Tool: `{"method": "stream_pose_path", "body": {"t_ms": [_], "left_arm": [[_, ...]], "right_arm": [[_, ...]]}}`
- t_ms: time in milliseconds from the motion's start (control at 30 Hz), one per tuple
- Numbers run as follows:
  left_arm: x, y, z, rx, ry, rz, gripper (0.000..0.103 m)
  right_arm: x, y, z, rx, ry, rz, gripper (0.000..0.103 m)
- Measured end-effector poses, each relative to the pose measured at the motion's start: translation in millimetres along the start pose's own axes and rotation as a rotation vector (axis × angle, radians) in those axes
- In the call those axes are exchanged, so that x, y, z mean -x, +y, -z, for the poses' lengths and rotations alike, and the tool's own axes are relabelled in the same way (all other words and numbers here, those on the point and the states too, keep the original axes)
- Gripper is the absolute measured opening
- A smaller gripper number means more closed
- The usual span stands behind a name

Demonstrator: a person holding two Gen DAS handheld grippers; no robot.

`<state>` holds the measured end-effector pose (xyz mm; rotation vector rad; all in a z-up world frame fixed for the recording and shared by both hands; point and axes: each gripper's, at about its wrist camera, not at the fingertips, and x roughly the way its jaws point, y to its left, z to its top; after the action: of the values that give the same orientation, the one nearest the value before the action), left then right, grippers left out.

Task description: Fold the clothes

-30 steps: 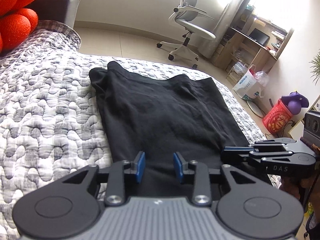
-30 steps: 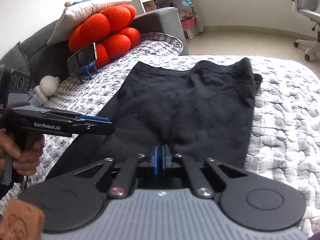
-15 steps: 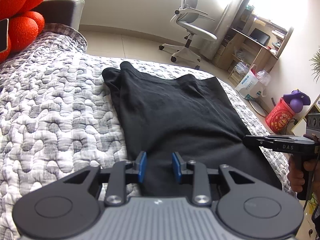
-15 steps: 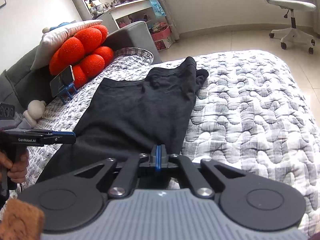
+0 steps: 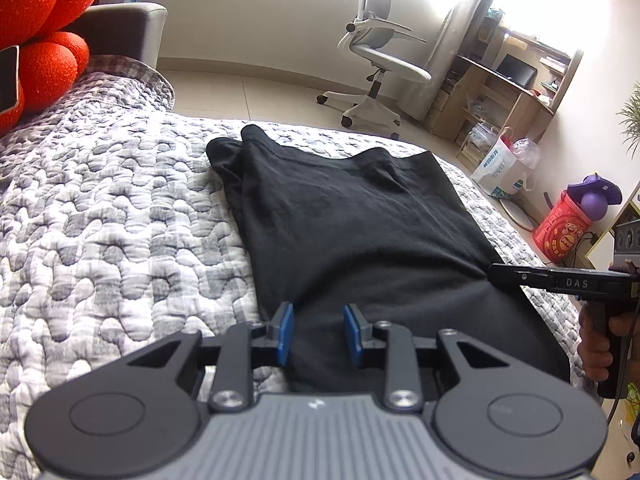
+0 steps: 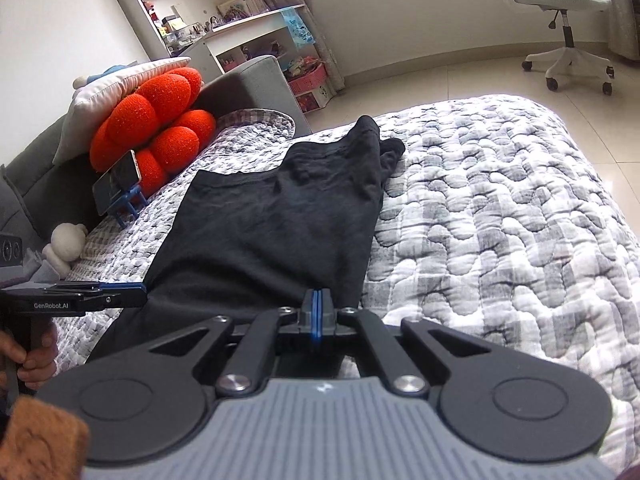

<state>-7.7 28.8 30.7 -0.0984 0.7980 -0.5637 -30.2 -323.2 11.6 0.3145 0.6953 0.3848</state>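
Observation:
A black garment [image 5: 360,232] lies flat and lengthwise on the grey quilted bed [image 5: 112,216]; one sleeve is bunched at its far left corner. My left gripper [image 5: 319,334] is open, hovering over the garment's near left edge with nothing between its blue pads [image 5: 285,332]. In the right wrist view the garment [image 6: 272,224] stretches away from my right gripper [image 6: 316,308], which is shut at the near right edge, pads pressed together with no cloth visible between them. Each gripper shows in the other's view: the right gripper [image 5: 520,276] by the garment's right edge, the left gripper [image 6: 120,294] by its left edge.
Red round cushions [image 6: 152,128], a phone on a blue stand [image 6: 118,184] and a small white plush [image 6: 66,240] sit at the bed's head. A white office chair [image 5: 376,64] stands on the floor beyond the bed. A desk [image 5: 504,88] and red bucket [image 5: 560,228] are at right.
Both grippers have drawn back toward the garment's near end and spread apart to its two sides. The right gripper's pads, slightly apart a second ago, are now pressed together.

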Motion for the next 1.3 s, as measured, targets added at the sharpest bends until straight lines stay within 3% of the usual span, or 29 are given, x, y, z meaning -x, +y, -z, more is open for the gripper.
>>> {"method": "stream_pose_path", "body": {"t_ms": [133,233,300,433,700,867,1167,1300], "left_arm": [[6.4,2.7,-0.9,-0.008,0.029,-0.070,0.030],[17.1,8.4,2.8,-0.022,0.025,-0.076,0.033],[23.8,11.9,3.3,-0.018,0.021,-0.101,0.034],[34.4,8.1,2.6,-0.043,-0.002,-0.126,0.035],[13.9,-38.9,-23.2,-0.130,-0.026,-0.029,0.037],[-22.4,-47.3,-26.0,-0.040,0.037,0.028,0.037],[-21.4,-30.9,-18.3,-0.011,0.049,-0.031,0.033],[-16.2,-15.8,-16.6,0.042,0.039,-0.004,0.033]], "right_arm": [[4.5,8.3,-0.9,0.035,0.007,0.045,0.000],[12.3,9.5,1.5,0.048,0.000,0.087,0.000],[18.3,8.9,3.5,0.045,-0.010,0.131,0.019],[29.0,6.7,6.1,0.026,-0.024,0.165,0.019],[12.4,48.1,-5.5,0.086,-0.020,0.069,0.019],[-26.0,81.2,-9.2,0.169,0.049,0.019,0.019],[-11.6,44.4,-7.7,0.088,0.024,0.061,0.010],[-5.2,28.0,-7.0,0.053,0.013,0.080,0.010]]}}
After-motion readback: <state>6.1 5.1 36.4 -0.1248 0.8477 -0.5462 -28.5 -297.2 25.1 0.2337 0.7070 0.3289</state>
